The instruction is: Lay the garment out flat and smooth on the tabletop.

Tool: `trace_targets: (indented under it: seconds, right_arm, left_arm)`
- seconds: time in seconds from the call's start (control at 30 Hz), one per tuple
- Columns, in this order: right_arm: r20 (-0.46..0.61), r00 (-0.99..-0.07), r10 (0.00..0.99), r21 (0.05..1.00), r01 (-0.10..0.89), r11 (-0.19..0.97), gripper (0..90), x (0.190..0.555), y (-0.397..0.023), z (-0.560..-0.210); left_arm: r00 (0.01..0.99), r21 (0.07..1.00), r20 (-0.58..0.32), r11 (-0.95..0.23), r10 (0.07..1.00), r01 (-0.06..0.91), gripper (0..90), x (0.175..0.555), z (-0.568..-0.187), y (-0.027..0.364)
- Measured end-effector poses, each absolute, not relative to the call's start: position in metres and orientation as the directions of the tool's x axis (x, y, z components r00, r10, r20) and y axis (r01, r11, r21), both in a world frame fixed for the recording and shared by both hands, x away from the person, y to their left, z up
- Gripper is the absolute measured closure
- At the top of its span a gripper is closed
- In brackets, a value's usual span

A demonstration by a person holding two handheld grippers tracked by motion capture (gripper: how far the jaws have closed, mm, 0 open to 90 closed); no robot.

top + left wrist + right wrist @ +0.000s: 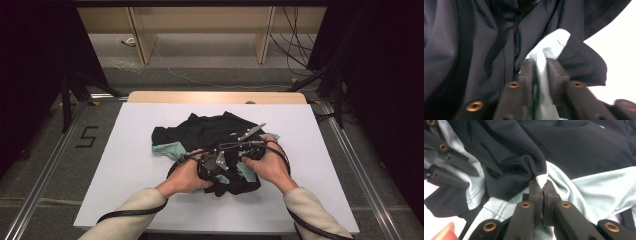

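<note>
Black and mint garment (210, 137) bunched on white table (115, 165), left tongs (540, 68) and right tongs (542, 185) each pinching mint fabric

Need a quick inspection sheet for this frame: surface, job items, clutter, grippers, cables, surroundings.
Surface: white table, wooden strip at its far edge.
Job's things: black garment with pale green panels, crumpled mid-table.
Clutter: nothing seen.
Grippers: left gripper jaws pinch a pale green fold; right gripper jaws shut on a pale green fold.
Cables: gripper cable trails off the near edge; loose wires on the floor beyond.
Surroundings: wooden frame behind, dark curtains at both sides, floor mark "5".
</note>
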State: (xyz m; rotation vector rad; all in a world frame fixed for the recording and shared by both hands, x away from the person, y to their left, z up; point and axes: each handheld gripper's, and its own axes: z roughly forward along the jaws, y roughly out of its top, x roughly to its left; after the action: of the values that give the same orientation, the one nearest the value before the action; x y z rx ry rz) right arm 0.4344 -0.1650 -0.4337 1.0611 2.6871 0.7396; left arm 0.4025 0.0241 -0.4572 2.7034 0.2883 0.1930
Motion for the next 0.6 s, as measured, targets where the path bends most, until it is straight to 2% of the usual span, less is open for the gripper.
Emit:
trace_targets:
  seconds: [0.1,0.47,0.6]
  right_arm:
    - [0.036,-0.733,0.680,0.501,0.602,0.622,88.1,0.434,-0.166,-0.434]
    - [0.080,-0.731,0.677,0.494,0.619,0.611,86.8,0.425,-0.184,-0.436]
    - [0.091,-0.735,0.672,0.485,0.623,0.614,85.9,0.419,-0.188,-0.436]
  left_arm:
    - [0.968,0.429,0.085,-0.885,0.237,0.179,88.2,0.400,-0.455,0.027]
    - [0.949,0.544,0.099,-0.815,0.300,0.201,89.2,0.366,-0.414,0.083]
    - [0.949,0.558,0.095,-0.806,0.300,0.199,89.2,0.347,-0.406,0.105]
